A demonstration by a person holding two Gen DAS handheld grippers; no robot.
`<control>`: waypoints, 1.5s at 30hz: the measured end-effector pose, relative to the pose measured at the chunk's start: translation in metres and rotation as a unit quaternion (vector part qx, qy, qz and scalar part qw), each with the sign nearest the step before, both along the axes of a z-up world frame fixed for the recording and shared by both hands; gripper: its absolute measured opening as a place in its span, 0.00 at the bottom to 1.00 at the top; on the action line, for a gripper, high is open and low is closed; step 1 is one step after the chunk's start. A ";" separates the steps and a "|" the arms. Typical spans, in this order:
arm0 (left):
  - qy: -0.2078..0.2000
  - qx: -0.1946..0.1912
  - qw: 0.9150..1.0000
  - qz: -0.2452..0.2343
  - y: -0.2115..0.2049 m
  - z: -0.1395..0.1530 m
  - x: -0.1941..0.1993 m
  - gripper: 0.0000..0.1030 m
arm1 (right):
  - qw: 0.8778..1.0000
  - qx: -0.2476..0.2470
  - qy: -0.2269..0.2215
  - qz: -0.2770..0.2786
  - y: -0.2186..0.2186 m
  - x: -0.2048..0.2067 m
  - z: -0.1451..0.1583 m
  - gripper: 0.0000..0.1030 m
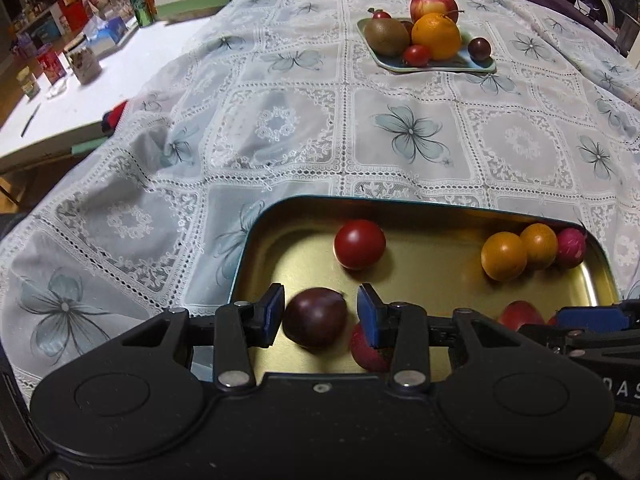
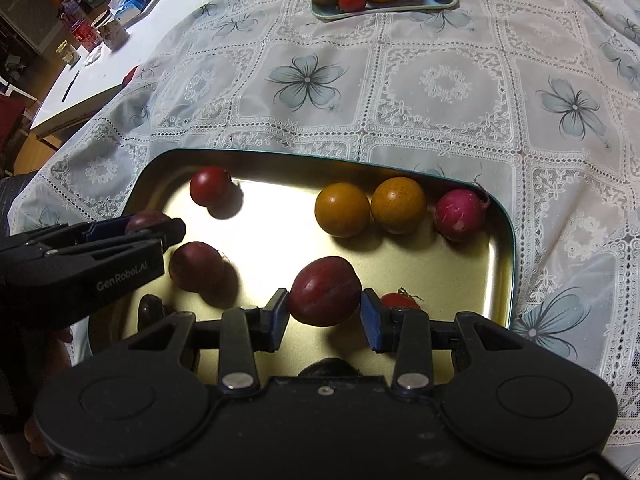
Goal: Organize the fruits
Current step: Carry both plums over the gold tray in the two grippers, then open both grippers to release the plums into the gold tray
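A gold metal tray (image 1: 280, 210) (image 2: 160, 160) with a teal rim lies on the lace tablecloth right below both grippers. My left gripper (image 1: 322, 314) is open over the tray's near left; a dark purple plum (image 1: 316, 318) sits between its blue pads, with a gap at the right pad. My right gripper (image 2: 325, 316) is shut on a dark red plum (image 2: 324, 292), held just above the tray floor. The tray also holds a red tomato (image 2: 210, 186), two orange fruits (image 2: 342, 210) and a pink radish (image 2: 458, 214).
A pale green plate (image 1: 440, 67) at the far side carries an apple (image 1: 434, 4), an orange (image 1: 436, 36), a kiwi (image 1: 386, 36) and small tomatoes. A white side table (image 1: 60, 108) with boxes and cans stands to the left. The two grippers sit close together.
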State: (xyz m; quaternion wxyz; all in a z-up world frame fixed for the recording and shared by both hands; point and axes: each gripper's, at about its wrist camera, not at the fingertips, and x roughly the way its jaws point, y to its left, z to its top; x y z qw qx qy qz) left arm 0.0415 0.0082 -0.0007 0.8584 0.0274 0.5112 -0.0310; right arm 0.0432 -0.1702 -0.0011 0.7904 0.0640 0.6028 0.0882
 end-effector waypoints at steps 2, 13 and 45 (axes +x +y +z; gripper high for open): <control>-0.003 0.003 1.000 0.000 -0.001 0.002 -0.001 0.47 | 1.000 0.002 -0.004 0.000 -0.001 -0.001 0.002 0.40; -0.006 -0.017 1.000 0.009 0.003 0.008 -0.015 0.47 | 1.000 -0.005 -0.005 0.001 0.000 -0.009 0.006 0.40; -0.021 -0.007 1.000 0.013 -0.004 0.017 -0.061 0.47 | 0.999 -0.033 -0.003 -0.037 -0.019 -0.073 0.011 0.41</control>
